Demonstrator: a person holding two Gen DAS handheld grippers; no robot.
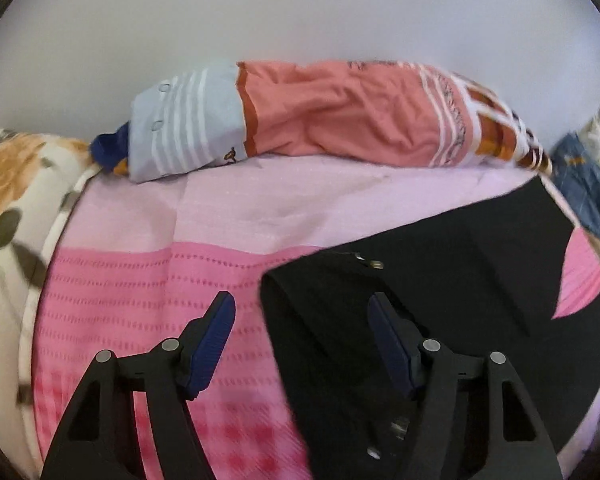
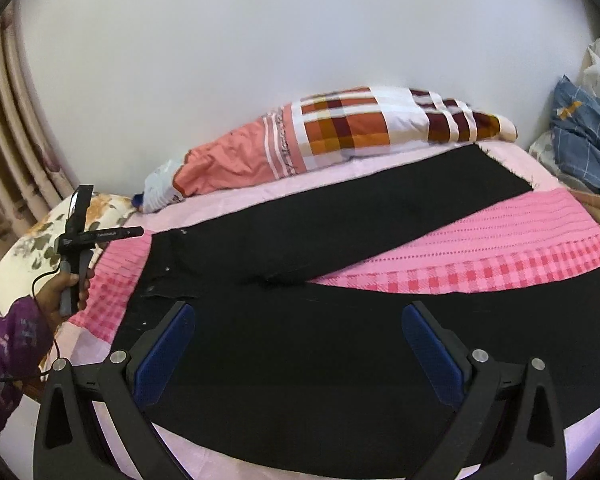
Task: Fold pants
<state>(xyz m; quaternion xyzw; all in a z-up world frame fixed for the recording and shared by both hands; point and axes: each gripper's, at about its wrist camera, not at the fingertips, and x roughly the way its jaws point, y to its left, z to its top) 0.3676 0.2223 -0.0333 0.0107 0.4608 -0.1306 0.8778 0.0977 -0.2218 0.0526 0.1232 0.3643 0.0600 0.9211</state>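
Left gripper (image 1: 302, 312): jaws apart, nothing pinched between the blue pads; the waist edge of the pants sits in the gap, and the right-hand finger (image 1: 392, 344) stands over the black cloth, the left-hand one over the pink cover.
Right gripper (image 2: 299, 334): jaws spread wide and empty, over the near leg of the pants; whether the tips touch the cloth I cannot tell.
Pants (image 2: 300, 360): black, lying flat on the bed, legs splayed in a V. One leg runs toward the far right corner, the other lies across the near edge. The waist is at the left end, with small metal studs (image 1: 376, 265) showing near its corner.
Bed cover (image 1: 140, 280): pink, with dotted stripes and a checked band, paler pink toward the wall; a wedge of it shows between the two legs.
Bolster (image 1: 340, 120): long, salmon, with a pale blue striped end and a plaid end, lying along the wall just beyond the pants.
Floral pillow (image 1: 8, 184): at the left end of the bed.
Blue cloth (image 2: 584, 148): heaped at the far right, clear of the pants.
Person's hand (image 2: 66, 284): in the right wrist view, at left, purple sleeve (image 2: 4, 360), gripping the left gripper's handle.
Wall (image 2: 260, 40): plain white, behind the bed.
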